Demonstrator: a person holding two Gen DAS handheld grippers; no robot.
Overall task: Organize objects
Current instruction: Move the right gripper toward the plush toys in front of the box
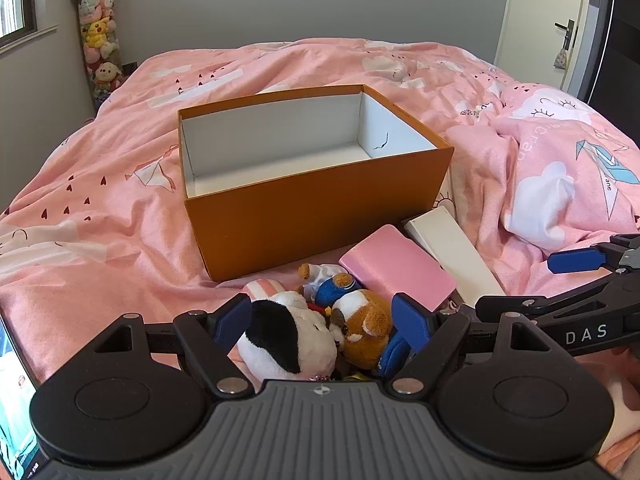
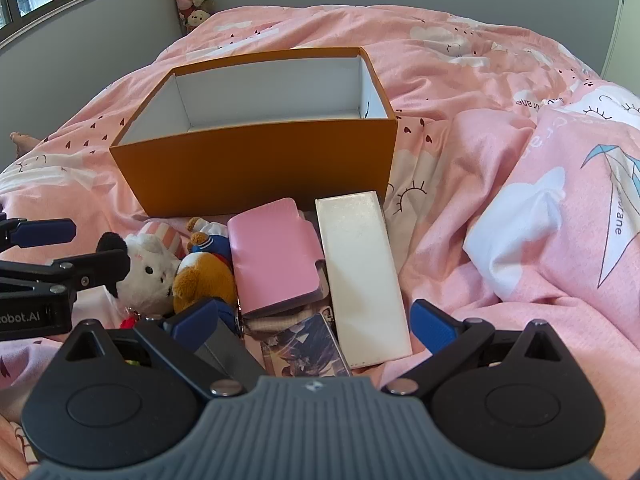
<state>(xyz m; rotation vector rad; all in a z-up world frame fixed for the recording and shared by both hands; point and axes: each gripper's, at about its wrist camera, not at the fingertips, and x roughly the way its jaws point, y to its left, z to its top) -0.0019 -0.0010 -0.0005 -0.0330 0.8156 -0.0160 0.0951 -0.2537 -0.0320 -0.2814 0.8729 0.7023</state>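
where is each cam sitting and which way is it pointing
Left wrist: sits on the left gripper, aimed forward and down over the plush toys toward the orange box; its open blue fingers show, with the right gripper at the right edge.
Right wrist: sits on the right gripper, aimed forward and down over the pink notebook and white box; the left gripper shows at the left edge.
Shared: orange box, toys, notebook, pink bedspread.
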